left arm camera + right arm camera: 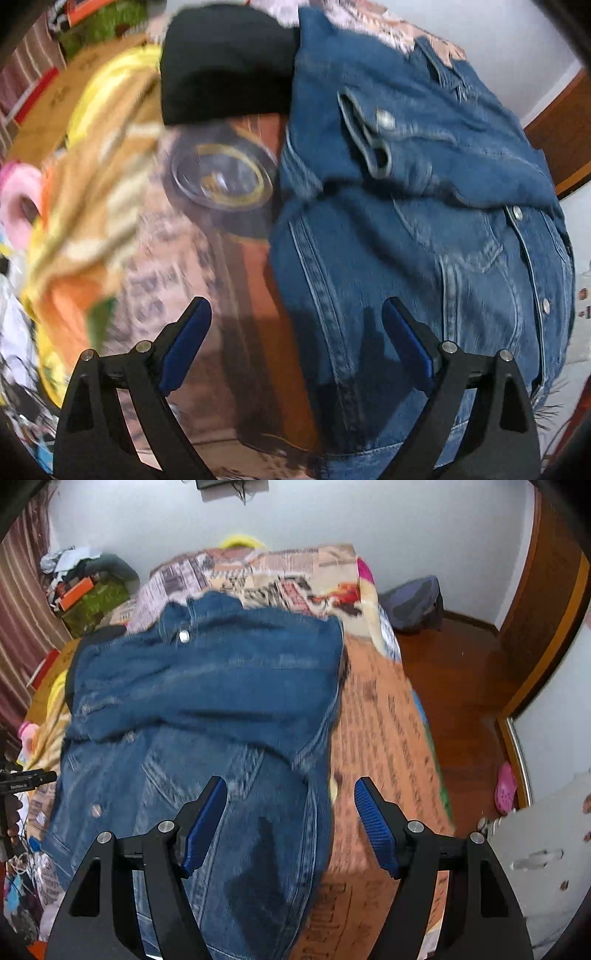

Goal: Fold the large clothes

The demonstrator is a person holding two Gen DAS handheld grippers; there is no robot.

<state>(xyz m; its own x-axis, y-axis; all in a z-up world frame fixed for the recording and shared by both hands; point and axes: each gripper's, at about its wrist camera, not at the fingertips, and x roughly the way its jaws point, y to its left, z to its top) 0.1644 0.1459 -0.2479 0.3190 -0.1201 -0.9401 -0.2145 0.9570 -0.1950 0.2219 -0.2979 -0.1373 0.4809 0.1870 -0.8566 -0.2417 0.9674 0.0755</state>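
A blue denim jacket (424, 240) lies on a bed with a newspaper-print cover (177, 258), its sleeves folded across the body. It also shows in the right wrist view (207, 701). My left gripper (297, 317) is open and empty above the jacket's left edge. My right gripper (290, 797) is open and empty above the jacket's right edge, over the bed cover (380, 731). The left gripper's body shows at the left edge of the right wrist view (26, 779).
A black garment (225, 66) lies at the jacket's far left. A yellow-orange blanket (85, 206) and a pink ring (18, 206) lie to the left. Wooden floor (461, 686), a pink shoe (505, 788), a dark bag (413, 602) and a door (550, 598) are to the bed's right.
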